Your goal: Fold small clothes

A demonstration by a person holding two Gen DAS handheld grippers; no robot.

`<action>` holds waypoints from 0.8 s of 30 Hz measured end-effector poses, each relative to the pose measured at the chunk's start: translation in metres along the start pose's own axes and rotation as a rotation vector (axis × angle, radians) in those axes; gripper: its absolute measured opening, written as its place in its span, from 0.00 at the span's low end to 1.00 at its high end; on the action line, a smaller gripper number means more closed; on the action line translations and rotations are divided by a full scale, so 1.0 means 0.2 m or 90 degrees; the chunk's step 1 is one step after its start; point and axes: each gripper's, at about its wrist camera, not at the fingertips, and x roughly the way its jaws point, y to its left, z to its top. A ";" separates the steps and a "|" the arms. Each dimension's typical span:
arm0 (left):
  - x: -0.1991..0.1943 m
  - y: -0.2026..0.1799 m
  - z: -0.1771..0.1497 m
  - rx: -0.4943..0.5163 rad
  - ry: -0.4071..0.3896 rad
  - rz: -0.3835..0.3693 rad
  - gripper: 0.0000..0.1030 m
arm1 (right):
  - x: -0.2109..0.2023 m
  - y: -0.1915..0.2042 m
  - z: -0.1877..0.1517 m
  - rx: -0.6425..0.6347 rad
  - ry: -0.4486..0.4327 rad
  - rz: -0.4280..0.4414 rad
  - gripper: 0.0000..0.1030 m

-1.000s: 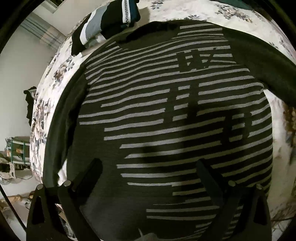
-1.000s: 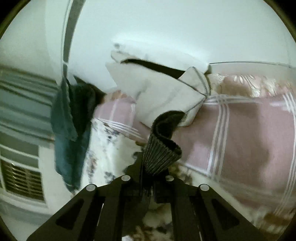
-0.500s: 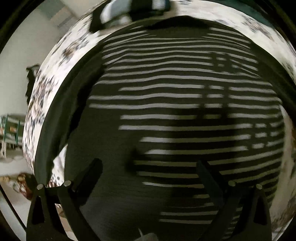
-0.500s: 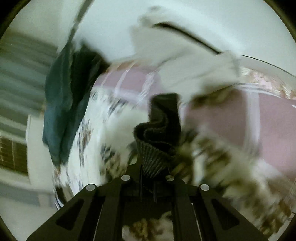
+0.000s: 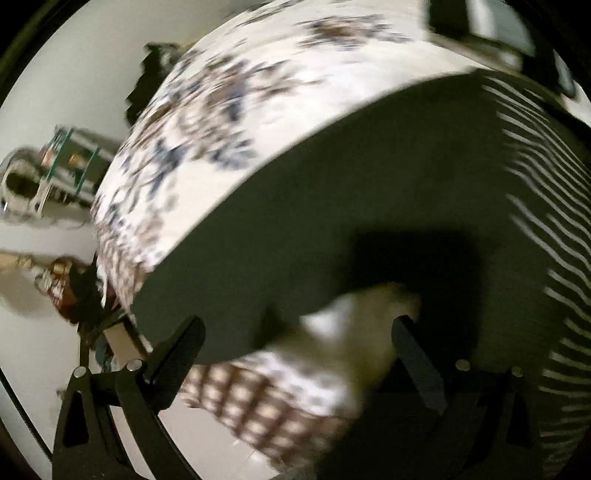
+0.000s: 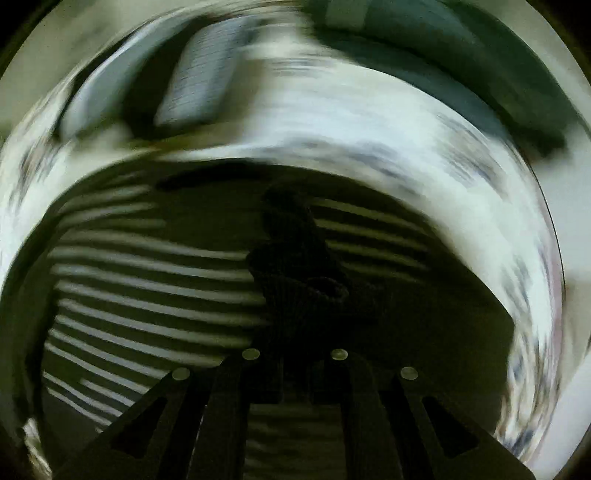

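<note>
A dark sweater with pale stripes lies on the floral bedsheet. In the left wrist view its plain sleeve (image 5: pixel 332 206) runs across the middle and its striped body (image 5: pixel 546 206) is at the right. My left gripper (image 5: pixel 295 332) is open and empty, just above the sleeve's lower edge. In the blurred right wrist view my right gripper (image 6: pixel 295 369) is shut on the sweater's ribbed cuff (image 6: pixel 295 266), held over the striped body (image 6: pixel 140 277).
The floral bedsheet (image 5: pixel 221 122) ends at an edge on the left, with floor and a small shelf (image 5: pixel 70 162) beyond. A folded striped garment (image 5: pixel 491 29) lies at the far top right. The right wrist view shows the sheet (image 6: pixel 406 136) beyond the sweater.
My left gripper swung left from above the sweater's striped front to its sleeve near the bed edge. My right gripper carried the cuff from up near the pillows down over the striped body.
</note>
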 end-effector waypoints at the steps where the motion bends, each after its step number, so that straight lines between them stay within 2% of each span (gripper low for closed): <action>1: 0.02 0.07 0.00 -0.010 0.002 0.003 1.00 | 0.01 0.14 0.03 -0.028 -0.002 0.010 0.07; 3: 0.07 0.20 0.01 -0.027 0.009 0.015 1.00 | 0.00 0.53 0.08 -0.102 -0.004 0.036 0.07; 6: 0.14 0.33 0.02 -0.040 0.014 0.027 1.00 | 0.00 0.89 0.08 -0.169 -0.006 0.045 0.07; 9: 0.20 0.43 0.05 -0.054 0.027 0.025 1.00 | 0.09 1.01 0.02 -0.200 0.042 0.023 0.12; 10: 0.21 0.45 0.05 -0.060 0.031 0.022 1.00 | 0.10 1.00 0.00 -0.190 0.051 0.032 0.13; 12: 0.23 0.53 0.06 -0.083 0.034 0.002 1.00 | 0.06 0.92 -0.05 -0.149 0.073 0.099 0.25; 14: 0.24 0.62 0.04 -0.108 0.042 -0.018 1.00 | -0.02 0.73 -0.15 -0.051 0.100 0.216 0.59; 15: 0.25 0.66 0.02 -0.118 0.046 -0.027 1.00 | -0.05 0.62 -0.22 -0.002 0.103 0.261 0.63; 18: 0.29 0.84 -0.06 -0.161 0.056 -0.062 1.00 | -0.11 0.35 -0.47 0.108 0.125 0.303 0.63; 19: 0.31 0.89 -0.09 -0.172 0.063 -0.070 1.00 | -0.10 0.22 -0.52 0.148 0.138 0.307 0.64; 21: 0.38 1.01 -0.13 -0.197 0.084 -0.096 1.00 | -0.07 0.09 -0.67 0.235 0.175 0.302 0.68; 24: 0.50 1.13 -0.18 -0.250 0.106 -0.142 1.00 | 0.02 -0.10 -0.86 0.335 0.238 0.288 0.68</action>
